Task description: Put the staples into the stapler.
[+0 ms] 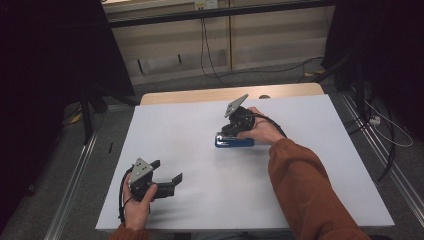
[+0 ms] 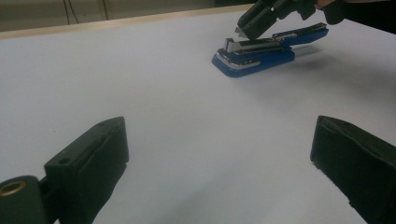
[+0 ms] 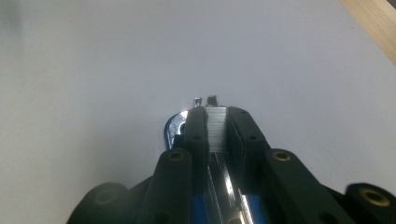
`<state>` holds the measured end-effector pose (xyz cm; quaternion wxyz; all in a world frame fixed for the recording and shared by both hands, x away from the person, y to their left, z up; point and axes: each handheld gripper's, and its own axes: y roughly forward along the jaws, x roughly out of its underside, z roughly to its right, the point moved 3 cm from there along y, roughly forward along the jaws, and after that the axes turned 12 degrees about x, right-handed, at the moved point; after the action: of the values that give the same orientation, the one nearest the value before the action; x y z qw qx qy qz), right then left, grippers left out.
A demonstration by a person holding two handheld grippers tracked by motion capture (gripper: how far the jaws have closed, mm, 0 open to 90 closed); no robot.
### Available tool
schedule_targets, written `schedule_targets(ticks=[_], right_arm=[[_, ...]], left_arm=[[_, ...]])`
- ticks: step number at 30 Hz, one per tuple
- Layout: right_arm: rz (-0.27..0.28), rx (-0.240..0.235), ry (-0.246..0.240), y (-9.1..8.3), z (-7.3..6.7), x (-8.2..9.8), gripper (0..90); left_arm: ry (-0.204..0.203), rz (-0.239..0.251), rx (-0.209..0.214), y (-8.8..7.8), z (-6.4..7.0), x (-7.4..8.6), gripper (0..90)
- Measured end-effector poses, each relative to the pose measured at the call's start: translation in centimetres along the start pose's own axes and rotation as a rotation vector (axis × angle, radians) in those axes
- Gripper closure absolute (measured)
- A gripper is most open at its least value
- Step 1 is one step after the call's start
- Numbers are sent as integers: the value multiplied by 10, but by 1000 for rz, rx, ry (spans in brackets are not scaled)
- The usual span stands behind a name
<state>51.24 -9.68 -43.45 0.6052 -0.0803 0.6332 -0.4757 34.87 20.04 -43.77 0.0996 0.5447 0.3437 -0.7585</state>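
A blue stapler (image 1: 234, 142) lies on the white table (image 1: 210, 200), right of centre, with its lid swung up and its silver magazine (image 2: 252, 46) bared. My right gripper (image 1: 224, 134) points down at the stapler's front end, shut on a short strip of staples (image 3: 217, 128). The strip sits just over the magazine channel (image 3: 224, 182). In the left gripper view those jaws (image 2: 243, 29) hover at the stapler's (image 2: 254, 58) front. My left gripper (image 1: 167, 170) rests near the table's front left, open, with nothing between its fingers (image 2: 100, 144).
A wooden strip (image 1: 200, 95) runs along the table's far edge. Beyond it, cables (image 1: 210, 65) trail over the floor. Metal rails (image 1: 75, 175) flank the table on both sides. An orange sleeve (image 1: 305, 185) reaches in from the lower right.
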Motion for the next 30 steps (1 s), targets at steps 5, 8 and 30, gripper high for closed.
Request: schedule_targets(ticks=[5,8,30], right_arm=[[-21,-17,-7,2,2,1,788],[-19,-20,-15,3,2,0,789],[-23,-39,-67,5,3,2,789]], left_arm=[[1,-3,4,0,0,0,45],[2,-3,5,0,0,0,45],[3,-3,8,0,0,0,45]])
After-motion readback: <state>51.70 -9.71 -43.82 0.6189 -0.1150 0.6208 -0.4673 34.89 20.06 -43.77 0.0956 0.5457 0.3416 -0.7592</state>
